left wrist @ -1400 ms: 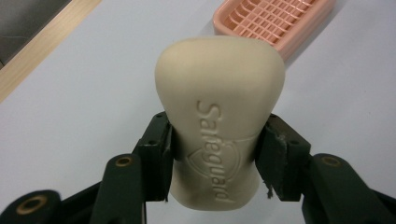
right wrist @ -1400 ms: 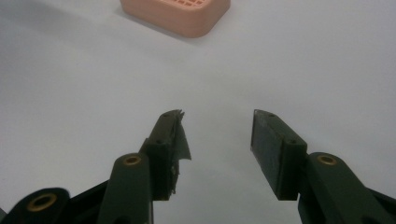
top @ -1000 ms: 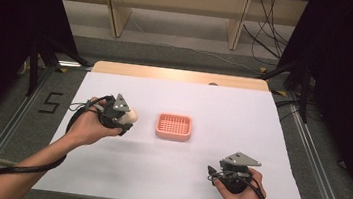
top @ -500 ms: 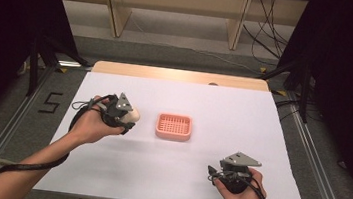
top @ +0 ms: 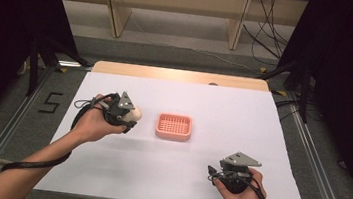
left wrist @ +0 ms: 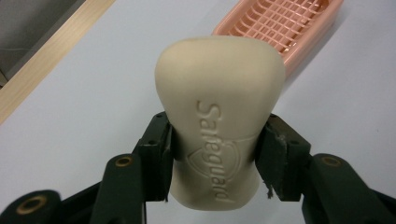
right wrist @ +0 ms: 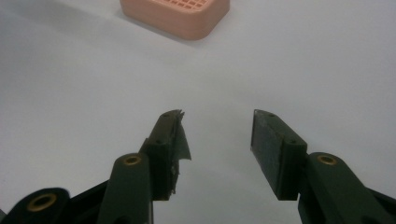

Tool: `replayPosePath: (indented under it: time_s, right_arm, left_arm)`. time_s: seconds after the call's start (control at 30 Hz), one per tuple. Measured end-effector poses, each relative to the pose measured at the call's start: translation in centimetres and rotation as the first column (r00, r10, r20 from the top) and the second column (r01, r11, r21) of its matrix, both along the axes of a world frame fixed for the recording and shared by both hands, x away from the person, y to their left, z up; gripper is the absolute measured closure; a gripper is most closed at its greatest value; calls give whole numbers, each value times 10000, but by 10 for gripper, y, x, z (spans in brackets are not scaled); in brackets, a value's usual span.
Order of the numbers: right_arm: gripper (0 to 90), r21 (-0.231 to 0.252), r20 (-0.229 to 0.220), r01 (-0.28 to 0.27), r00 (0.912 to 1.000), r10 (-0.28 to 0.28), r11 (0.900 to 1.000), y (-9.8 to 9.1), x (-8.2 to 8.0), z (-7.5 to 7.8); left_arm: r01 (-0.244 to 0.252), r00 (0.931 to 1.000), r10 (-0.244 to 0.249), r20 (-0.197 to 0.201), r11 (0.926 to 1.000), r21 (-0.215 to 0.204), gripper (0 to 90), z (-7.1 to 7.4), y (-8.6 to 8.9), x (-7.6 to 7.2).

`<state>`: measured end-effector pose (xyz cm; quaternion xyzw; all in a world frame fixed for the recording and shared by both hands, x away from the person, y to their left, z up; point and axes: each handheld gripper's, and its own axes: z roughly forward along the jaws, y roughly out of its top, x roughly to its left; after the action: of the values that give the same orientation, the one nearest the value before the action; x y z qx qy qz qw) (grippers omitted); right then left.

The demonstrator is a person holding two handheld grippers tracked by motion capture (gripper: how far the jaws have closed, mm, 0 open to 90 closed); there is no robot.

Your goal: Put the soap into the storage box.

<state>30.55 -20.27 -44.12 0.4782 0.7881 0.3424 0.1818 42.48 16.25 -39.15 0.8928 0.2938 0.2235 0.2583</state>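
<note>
Two grippers at work: the left gripper (left wrist: pixel 212 154) clamps a cream soap bar (left wrist: pixel 219 121) (embossed side up) — poised beside the pink soap dish (top: pixel 174 127) — while the right gripper (right wrist: pixel 217 154) waits open, empty.

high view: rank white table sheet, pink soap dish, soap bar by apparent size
1. White table sheet, by far the largest.
2. Pink soap dish.
3. Soap bar, smallest as seen; the left gripper clamps and partly hides it, so its full size is unsure here.
</note>
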Motion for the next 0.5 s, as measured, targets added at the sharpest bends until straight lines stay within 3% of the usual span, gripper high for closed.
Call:
replayPosePath:
  time_s: [0.5]
  right_arm:
    - [535,-58,61,-48,10000,48,10000,0,0,0]
  left_arm:
    - [176,9998,-176,-33,9998,-20,495,-1,-8,4]
